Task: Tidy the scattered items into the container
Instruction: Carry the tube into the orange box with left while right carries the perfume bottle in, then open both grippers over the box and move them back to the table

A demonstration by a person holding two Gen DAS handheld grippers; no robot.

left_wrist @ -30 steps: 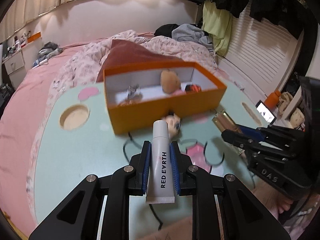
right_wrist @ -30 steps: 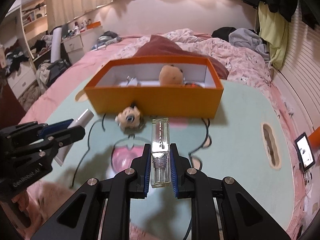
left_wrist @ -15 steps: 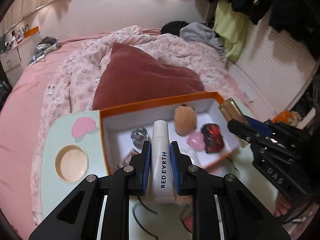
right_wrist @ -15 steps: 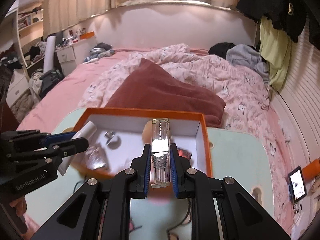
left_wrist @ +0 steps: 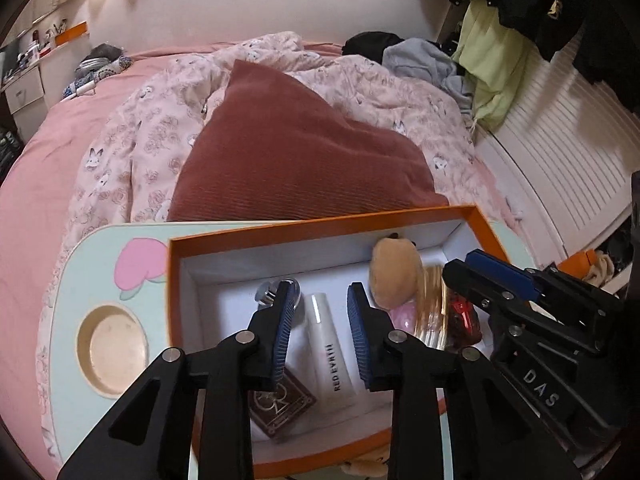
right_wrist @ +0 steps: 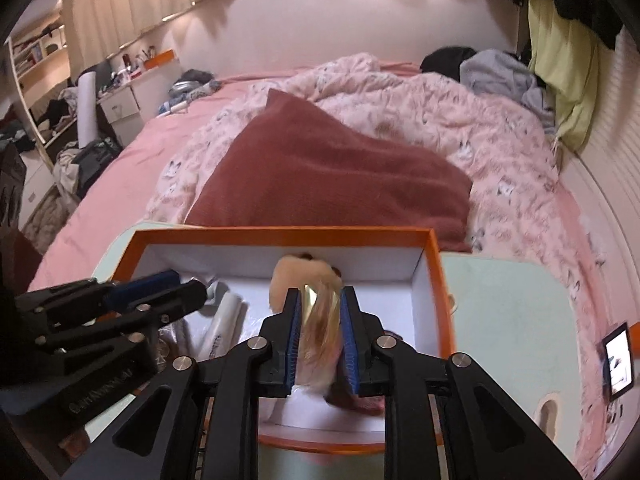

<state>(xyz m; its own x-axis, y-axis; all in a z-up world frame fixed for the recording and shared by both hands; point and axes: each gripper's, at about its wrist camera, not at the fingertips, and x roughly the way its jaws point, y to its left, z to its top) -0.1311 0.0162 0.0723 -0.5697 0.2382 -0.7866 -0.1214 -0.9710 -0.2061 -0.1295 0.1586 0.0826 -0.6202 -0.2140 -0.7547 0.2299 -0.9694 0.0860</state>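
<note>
An orange box (left_wrist: pixel 320 224) with a white inside stands on the mint lap table (left_wrist: pixel 76 276). My left gripper (left_wrist: pixel 318 300) is open above the box, and the white RED EARTH tube (left_wrist: pixel 330 354) lies on the box floor below it. My right gripper (right_wrist: pixel 319 304) is open over the box (right_wrist: pixel 280 234). The clear gold-capped bottle (right_wrist: pixel 320 328) shows blurred between its jaws, dropping. In the box also lie a tan plush (left_wrist: pixel 394 276), a pink thing (left_wrist: pixel 402 318), a dark red thing (left_wrist: pixel 464 320), a silver piece (left_wrist: pixel 268 292) and a brown card pack (left_wrist: pixel 280 404).
The table has a round cup recess (left_wrist: pixel 110 346) at left and a slot (right_wrist: pixel 546 406) at right. A phone (right_wrist: pixel 618 360) lies at the table's right. Behind the box lie a dark red pillow (left_wrist: pixel 296 148) and a pink quilt on the bed.
Both grippers have opened over the box. The tube has dropped from the left gripper to the box floor, and the bottle is falling from the right gripper.
</note>
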